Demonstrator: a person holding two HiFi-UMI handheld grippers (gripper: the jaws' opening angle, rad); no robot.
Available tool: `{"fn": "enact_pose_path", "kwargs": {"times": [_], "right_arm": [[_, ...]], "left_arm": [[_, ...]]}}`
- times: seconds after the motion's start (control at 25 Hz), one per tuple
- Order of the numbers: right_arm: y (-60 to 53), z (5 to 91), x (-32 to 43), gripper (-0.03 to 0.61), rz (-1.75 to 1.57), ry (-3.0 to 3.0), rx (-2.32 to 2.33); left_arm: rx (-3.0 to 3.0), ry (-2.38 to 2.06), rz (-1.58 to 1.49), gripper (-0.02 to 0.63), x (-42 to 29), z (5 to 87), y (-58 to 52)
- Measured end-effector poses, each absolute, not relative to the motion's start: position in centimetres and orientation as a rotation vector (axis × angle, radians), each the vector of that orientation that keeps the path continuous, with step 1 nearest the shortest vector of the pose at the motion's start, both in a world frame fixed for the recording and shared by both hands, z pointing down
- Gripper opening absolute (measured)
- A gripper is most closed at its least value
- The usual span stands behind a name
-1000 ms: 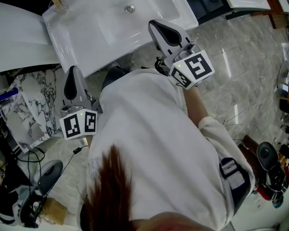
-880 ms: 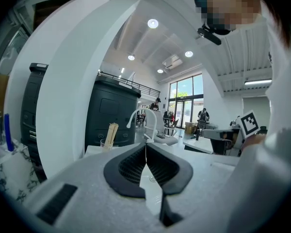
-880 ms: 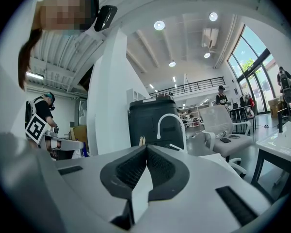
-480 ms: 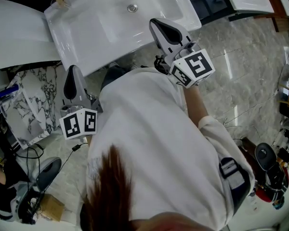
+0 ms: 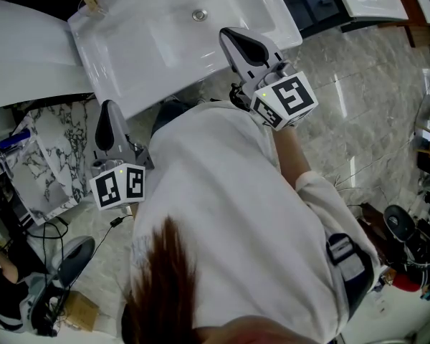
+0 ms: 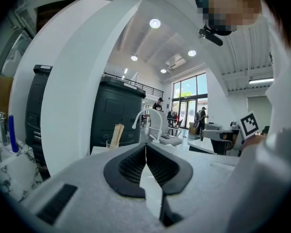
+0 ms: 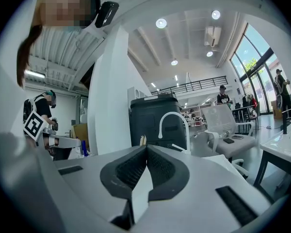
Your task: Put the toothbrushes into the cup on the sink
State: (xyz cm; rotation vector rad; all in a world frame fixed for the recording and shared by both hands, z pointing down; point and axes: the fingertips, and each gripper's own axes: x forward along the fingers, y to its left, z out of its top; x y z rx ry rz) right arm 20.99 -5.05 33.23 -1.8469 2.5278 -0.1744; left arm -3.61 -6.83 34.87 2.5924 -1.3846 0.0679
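Both grippers are idle, nothing held.

Left gripper [image 6: 145, 148]: jaws together in its own view, ribbed pads meeting at the tip, nothing between them. From the head view it sits off the sink's front left corner, over the marble-patterned slab [image 5: 57, 156], clear of the basin.

Right gripper [image 7: 146, 150]: jaws together too, pads touching, empty. From the head view its tip overlaps the front edge of the sink [image 5: 150, 56], right of centre. I can't tell whether it touches the rim.

The toothbrushes [image 6: 118, 133], wooden handles, stand upright in the clear cup [image 6: 109, 143]. The cup is on the sink's back left corner, left of the white faucet [image 6: 153, 120]. Both grippers are well apart from it. The right gripper view shows just the brush tips poking above its closed jaws, the cup itself hidden behind them.

The drain [image 5: 199, 15] shows in the middle of the basin, and the basin looks bare around it. The person's white shirt [image 5: 229, 213] fills the lower half of the head view.
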Motion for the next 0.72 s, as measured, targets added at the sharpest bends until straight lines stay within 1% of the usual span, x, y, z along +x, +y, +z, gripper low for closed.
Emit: {"fn": "enact_pose_path", "kwargs": {"times": [0.72], "right_arm": [[-5.49,33.35,21.48,0.012,-0.166,2.520,-1.889]], "left_arm": [[2.597,-1.370,0.069,0.015,-3.62,34.96,-7.16]]}}
